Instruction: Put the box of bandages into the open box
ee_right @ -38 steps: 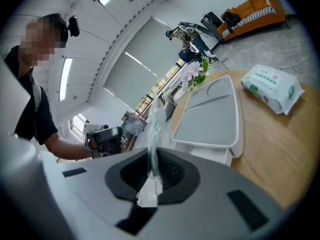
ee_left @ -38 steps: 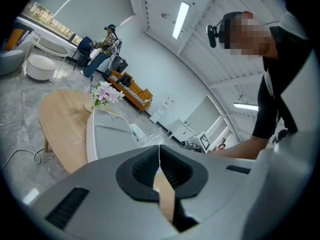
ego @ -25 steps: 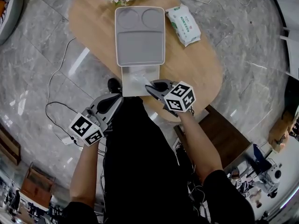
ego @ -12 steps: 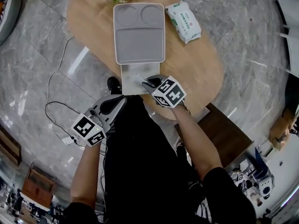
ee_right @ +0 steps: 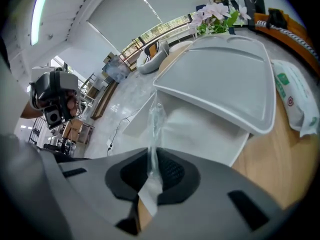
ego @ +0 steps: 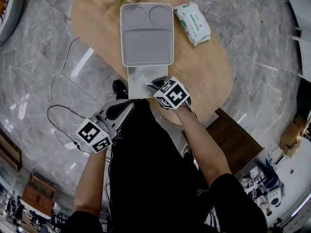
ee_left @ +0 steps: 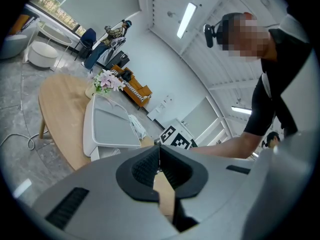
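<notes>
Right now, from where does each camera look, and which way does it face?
Head view: on the person's head, facing steeply down at the oval wooden table; both forearms, the left hand-held gripper and right hand-held gripper show.
Left gripper view: on the left hand-held gripper, looking along its closed, empty jaws toward the grey plastic compartment tray; the person's torso shows.
Right gripper view: on the right hand-held gripper, jaws pinching clear plastic film, facing that tray.
Shared: all three show the tray.
</notes>
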`<state>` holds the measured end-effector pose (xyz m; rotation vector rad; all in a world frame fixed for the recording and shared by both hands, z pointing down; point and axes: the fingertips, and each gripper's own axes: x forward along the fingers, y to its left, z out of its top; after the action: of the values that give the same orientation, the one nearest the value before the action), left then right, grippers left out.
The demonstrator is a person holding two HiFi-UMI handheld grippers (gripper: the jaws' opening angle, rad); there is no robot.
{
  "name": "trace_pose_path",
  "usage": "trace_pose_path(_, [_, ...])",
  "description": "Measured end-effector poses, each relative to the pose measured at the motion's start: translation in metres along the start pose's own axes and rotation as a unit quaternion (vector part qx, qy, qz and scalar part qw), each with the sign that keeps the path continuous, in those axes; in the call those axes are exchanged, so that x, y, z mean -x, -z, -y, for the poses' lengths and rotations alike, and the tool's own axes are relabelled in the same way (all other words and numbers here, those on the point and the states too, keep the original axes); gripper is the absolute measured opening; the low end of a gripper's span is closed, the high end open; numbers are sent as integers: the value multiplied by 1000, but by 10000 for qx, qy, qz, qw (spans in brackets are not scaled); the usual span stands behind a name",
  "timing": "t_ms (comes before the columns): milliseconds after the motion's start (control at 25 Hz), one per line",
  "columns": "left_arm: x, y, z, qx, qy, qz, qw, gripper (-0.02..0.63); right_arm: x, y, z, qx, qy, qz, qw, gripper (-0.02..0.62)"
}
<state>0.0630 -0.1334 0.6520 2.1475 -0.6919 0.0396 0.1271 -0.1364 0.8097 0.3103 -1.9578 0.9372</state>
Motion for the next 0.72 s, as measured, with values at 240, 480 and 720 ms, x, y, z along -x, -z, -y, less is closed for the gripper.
trace_pose_path(240, [1, 2, 0, 37, 9, 24, 10000, 17, -1, 1, 8, 177, 394, -155, 9989, 38])
trace_pose_path(480, [1, 4, 0, 80, 15, 25, 10000, 17, 3, 3, 13, 443, 752, -180, 9960, 99])
trace_pose_path(720, [-1, 3, 1, 59, 28, 14, 10000, 17, 10, -5, 21, 562, 1008, -10, 9933, 136])
